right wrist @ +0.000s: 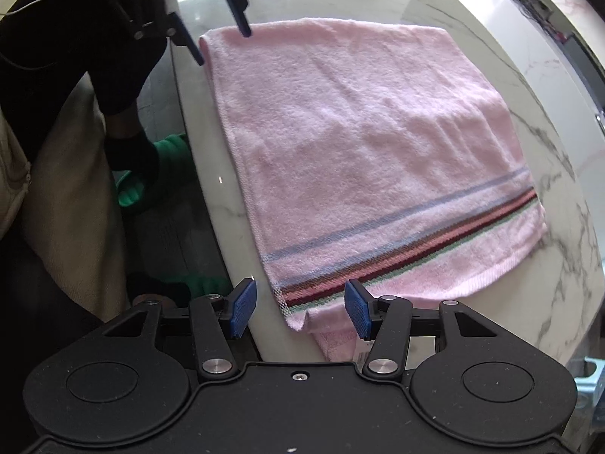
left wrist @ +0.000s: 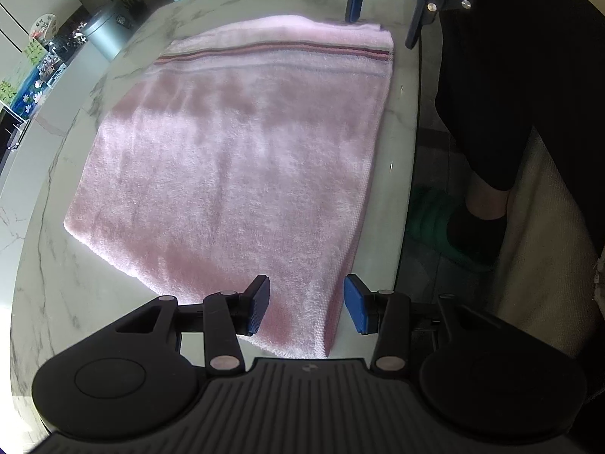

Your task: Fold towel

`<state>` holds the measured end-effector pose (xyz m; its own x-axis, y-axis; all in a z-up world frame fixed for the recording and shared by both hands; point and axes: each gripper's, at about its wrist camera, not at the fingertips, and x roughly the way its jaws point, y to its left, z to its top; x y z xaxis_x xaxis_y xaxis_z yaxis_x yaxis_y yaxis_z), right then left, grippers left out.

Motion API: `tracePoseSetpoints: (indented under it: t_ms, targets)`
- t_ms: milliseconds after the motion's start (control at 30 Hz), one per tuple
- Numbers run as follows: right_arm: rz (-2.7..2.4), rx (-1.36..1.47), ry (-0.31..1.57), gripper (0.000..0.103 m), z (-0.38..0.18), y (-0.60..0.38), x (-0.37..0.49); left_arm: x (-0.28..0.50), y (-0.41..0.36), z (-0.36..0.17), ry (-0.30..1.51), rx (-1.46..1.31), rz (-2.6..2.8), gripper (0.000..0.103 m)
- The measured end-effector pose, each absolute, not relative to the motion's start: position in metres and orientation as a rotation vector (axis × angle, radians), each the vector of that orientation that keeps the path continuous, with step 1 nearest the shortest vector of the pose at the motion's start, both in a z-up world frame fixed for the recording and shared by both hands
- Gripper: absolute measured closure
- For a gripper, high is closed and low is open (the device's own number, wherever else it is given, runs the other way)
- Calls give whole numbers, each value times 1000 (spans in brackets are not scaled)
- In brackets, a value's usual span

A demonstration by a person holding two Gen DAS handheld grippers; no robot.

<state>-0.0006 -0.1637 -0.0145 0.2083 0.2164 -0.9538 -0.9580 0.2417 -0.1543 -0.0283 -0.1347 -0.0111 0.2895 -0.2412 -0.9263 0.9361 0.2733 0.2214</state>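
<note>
A pink towel (left wrist: 242, 159) with a band of coloured stripes lies folded flat on a white marble table (left wrist: 60, 295). My left gripper (left wrist: 306, 304) is open over the towel's plain folded corner near the table edge. My right gripper (right wrist: 300, 310) is open over the striped corner of the towel (right wrist: 370, 143). Each gripper shows at the far end in the other view: the right gripper (left wrist: 385, 11) by the striped end, the left gripper (right wrist: 223, 38) by the plain end. Neither holds cloth.
The table edge (left wrist: 412, 174) runs along the towel's side, with the person's dark clothes (left wrist: 522, 75), leg and green slippers (right wrist: 166, 166) beyond it. A grey pot with a plant (left wrist: 109, 30) and small items stand past the table's far side.
</note>
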Motion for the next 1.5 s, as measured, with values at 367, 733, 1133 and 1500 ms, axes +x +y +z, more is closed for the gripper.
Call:
tracePoseSetpoints:
  t_ms: [367, 733, 1133, 1500]
  targets:
    - [951, -906, 1218, 52, -34, -159, 10, -15, -127, -22, 988, 876, -981, 61]
    - [932, -906, 1154, 51, -21, -168, -14, -13, -128, -21, 987, 905, -1024, 60]
    - [950, -941, 1163, 51, -39, -148, -26, -2, -120, -25, 1099, 846, -1045, 60]
    - [952, -889, 1154, 52, -41, -145, -54, 2, -114, -25, 1115, 845, -1054, 60]
